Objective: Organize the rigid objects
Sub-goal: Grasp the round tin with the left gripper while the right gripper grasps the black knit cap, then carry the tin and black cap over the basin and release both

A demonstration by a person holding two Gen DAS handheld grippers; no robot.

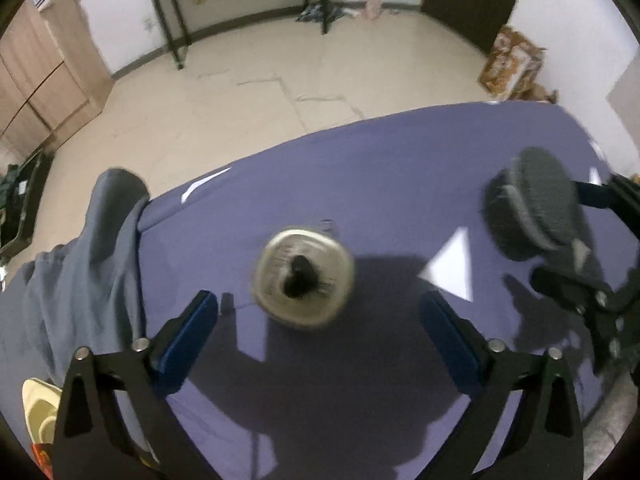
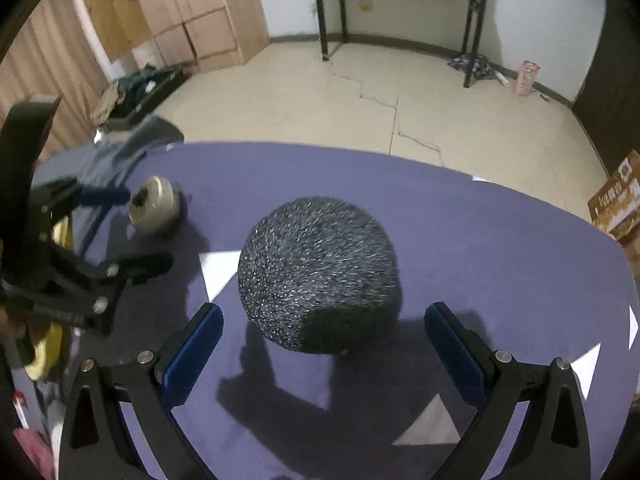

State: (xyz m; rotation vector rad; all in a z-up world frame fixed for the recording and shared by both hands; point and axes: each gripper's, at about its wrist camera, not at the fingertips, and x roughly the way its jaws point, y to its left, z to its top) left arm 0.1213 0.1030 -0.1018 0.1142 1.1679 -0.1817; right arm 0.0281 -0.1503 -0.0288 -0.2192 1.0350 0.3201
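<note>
Both grippers gape wide: left gripper (image 1: 318, 312) frames a blurred, perhaps metal, tin (image 1: 303, 278); right gripper (image 2: 323, 322) frames a speckled dome (image 2: 320, 276).

The left hand-held gripper (image 1: 318, 312) fills the lower part of its wrist view: two black angular arms, each with a triangular cut-out and two round silver screws near the top, ending in flat blue fingers (image 1: 188, 332) with a finely textured face. The right hand-held gripper (image 2: 323, 332) has the same build, black arms, silver screws and blue dotted pads (image 2: 454, 354).
</note>
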